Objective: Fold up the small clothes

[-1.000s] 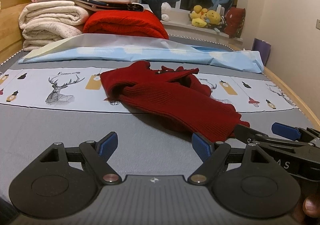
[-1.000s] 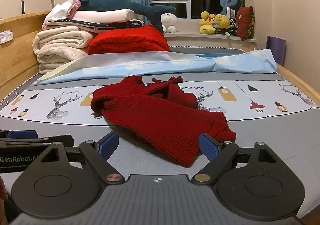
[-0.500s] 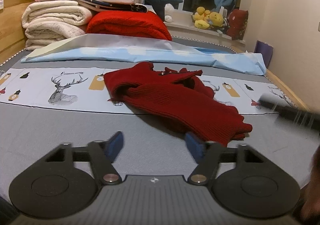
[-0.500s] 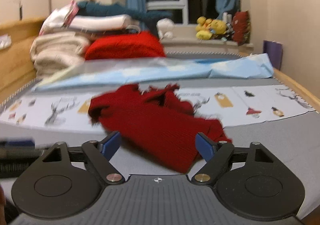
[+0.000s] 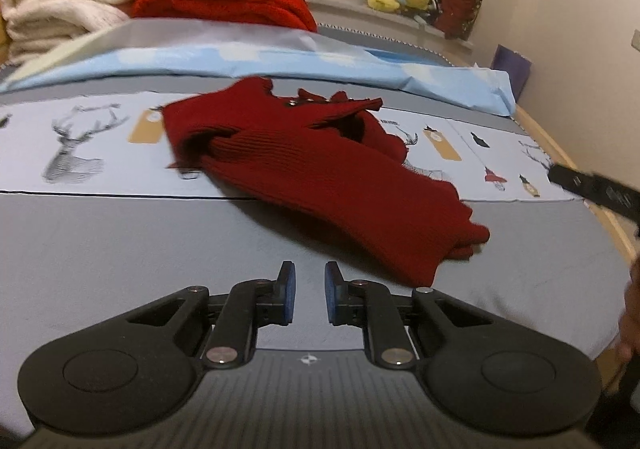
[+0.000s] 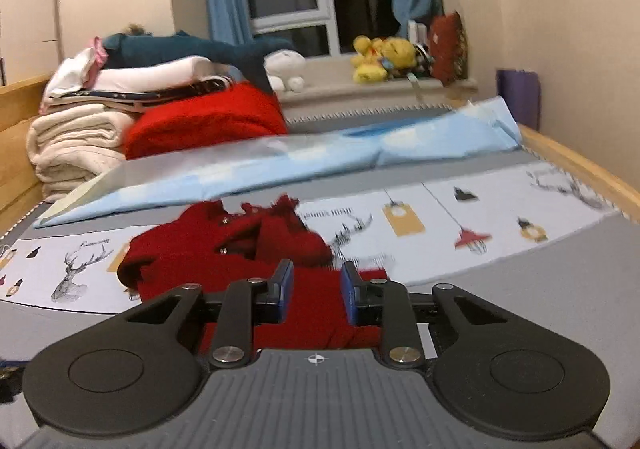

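Observation:
A small dark red knitted sweater lies crumpled on the grey bed cover, partly on a printed deer-pattern strip. My left gripper hovers over the grey cover just short of the sweater's near hem, its blue pads narrowed to a small gap and holding nothing. My right gripper is above the sweater, its blue pads also narrowed with a gap, empty. The right gripper's black body shows at the right edge of the left wrist view.
Folded white blankets, a red blanket and a blue plush shark are stacked at the head of the bed. A light blue sheet lies behind the sweater. Wooden bed rail runs along the right. Plush toys sit on the windowsill.
Both grippers have narrowed from wide open to a small gap. The right gripper rose and moved forward over the sweater. The left gripper moved closer to the sweater's hem.

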A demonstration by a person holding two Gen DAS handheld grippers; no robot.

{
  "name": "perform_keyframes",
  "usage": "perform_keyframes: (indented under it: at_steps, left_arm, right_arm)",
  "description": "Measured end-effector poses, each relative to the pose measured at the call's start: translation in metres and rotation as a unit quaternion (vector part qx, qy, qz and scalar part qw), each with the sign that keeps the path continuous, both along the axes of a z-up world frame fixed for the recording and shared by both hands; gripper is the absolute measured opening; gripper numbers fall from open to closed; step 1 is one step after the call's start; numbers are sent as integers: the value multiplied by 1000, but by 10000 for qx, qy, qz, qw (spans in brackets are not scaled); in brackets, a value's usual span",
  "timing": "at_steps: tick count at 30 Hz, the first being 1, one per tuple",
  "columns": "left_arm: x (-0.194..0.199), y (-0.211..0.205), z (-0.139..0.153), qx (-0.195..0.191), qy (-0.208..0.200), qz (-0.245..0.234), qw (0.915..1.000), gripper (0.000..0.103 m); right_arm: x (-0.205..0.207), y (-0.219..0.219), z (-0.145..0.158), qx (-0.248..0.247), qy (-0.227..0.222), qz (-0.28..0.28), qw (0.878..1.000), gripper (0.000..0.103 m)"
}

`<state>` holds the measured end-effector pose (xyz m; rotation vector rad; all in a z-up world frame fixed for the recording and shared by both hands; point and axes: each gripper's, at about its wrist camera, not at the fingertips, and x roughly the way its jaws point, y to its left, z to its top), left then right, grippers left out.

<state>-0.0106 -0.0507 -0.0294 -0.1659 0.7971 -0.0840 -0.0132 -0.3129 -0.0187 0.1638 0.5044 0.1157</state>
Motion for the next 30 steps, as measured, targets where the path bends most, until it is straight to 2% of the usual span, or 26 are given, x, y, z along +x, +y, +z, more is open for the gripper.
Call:
perform_keyframes:
  at_steps: [2,4,6,7,8,12,13,14,15,16,17,21,25,28,30]
  left_arm:
    - [25,-8,-10,-217,103,26,9997,17]
    - [49,-15,-25,-582,294,153,9978,17]
    - [74,-23,-47,-1029,619,384,9920,29]
    - [85,-27,-58,-1163,801,567,9883,49]
    - [95,-31,-69,-1244,933,768,9849,59]
    - [124,-45,-104,-1562,1264,1158,9727,62]
    - [130,-48,-110,-1612,1319,1160,9712,61]
    - [134,-51,-114,-1613,1375,1100,9711,55]
    - [137,-53,-115,-1604,1397,998,9720,44]
    - [139,-54,-114,-1638,1374,850,9732,15]
    - [139,-53,-109,-1642,1343,668,9749,12]
    - [122,-30,-70,-1493,941,-183,9841,9]
    - [85,29,-26,-1108,708,-940,9869,8]
    - [55,93,-17,-387,929,-1261,9869,8]
    - [38,129,-24,292,1135,-1353,9839,8]
  right_arm:
    - [6,-3,-2,9,14,5,10000,28]
    - [9,-11,-1,236,-29,20,9997,28]
    - [12,-18,1,343,-84,33,9994,28]
    - [14,-20,0,356,-73,34,9993,28]
    - [14,-23,2,354,-107,40,9993,28]
    - [16,-32,2,446,-44,-51,9990,29]
    - [17,-36,1,506,-11,-106,9987,29]
    - [18,-39,2,551,6,-159,9984,29]
    - [19,-42,2,587,26,-204,9981,29]
    - [21,-44,1,629,55,-248,9977,29]
    - [21,-45,1,620,56,-281,9977,29]
    - [23,-46,0,557,61,-403,9976,29]
    - [22,-45,-3,547,100,-574,9968,29]
    - [21,-45,-4,593,156,-667,9959,29]
    - [20,-43,-4,565,185,-713,9957,29]
